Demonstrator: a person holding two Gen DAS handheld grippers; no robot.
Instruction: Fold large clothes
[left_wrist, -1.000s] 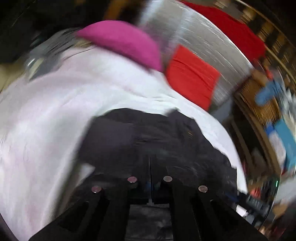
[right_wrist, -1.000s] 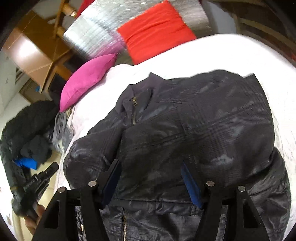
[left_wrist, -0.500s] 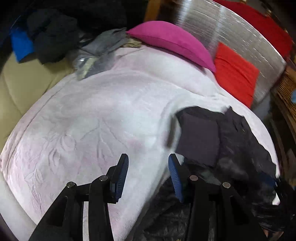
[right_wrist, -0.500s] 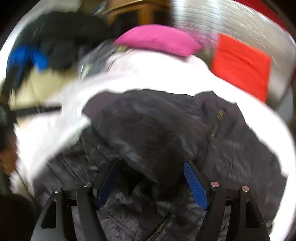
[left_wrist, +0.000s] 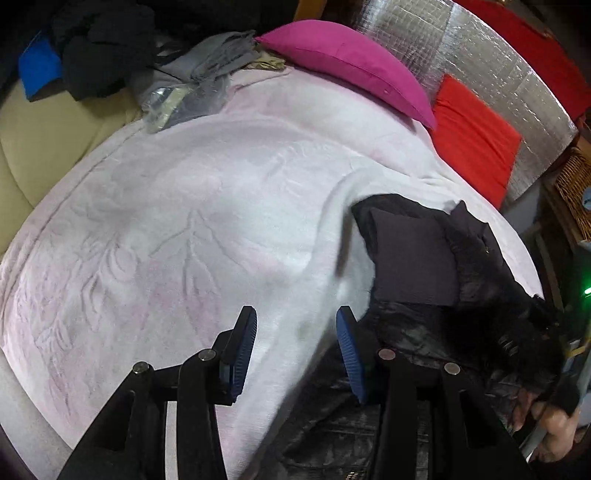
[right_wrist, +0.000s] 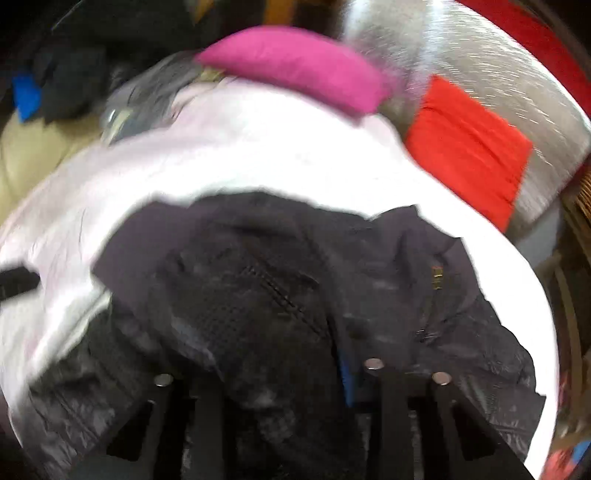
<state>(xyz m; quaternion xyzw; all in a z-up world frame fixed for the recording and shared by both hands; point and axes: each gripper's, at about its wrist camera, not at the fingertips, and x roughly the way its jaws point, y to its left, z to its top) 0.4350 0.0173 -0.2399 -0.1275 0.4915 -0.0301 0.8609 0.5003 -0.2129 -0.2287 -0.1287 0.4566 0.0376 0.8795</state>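
Observation:
A large black jacket (left_wrist: 424, 266) lies crumpled on the pale pink blanket (left_wrist: 184, 221) of a bed. In the left wrist view it sits to the right of my left gripper (left_wrist: 295, 332), which is open and empty over the bare blanket. In the blurred right wrist view the jacket (right_wrist: 295, 295) fills the lower half. A fold of it lies between the fingers of my right gripper (right_wrist: 269, 369) and hides the left finger. Only a strip of the blue right pad shows. The jacket's zip (right_wrist: 436, 277) shows at the right.
A magenta pillow (left_wrist: 351, 70) and a red cushion (left_wrist: 476, 136) lie at the bed's far side against a silver foil panel (left_wrist: 461, 48). Grey and dark clothes (left_wrist: 192, 74) are piled at the far left. A hand (left_wrist: 554, 424) shows at the lower right.
My left gripper opened, let go of the jacket and swung left over the bare blanket. My right gripper pushed into the jacket and a fold now lies between its fingers.

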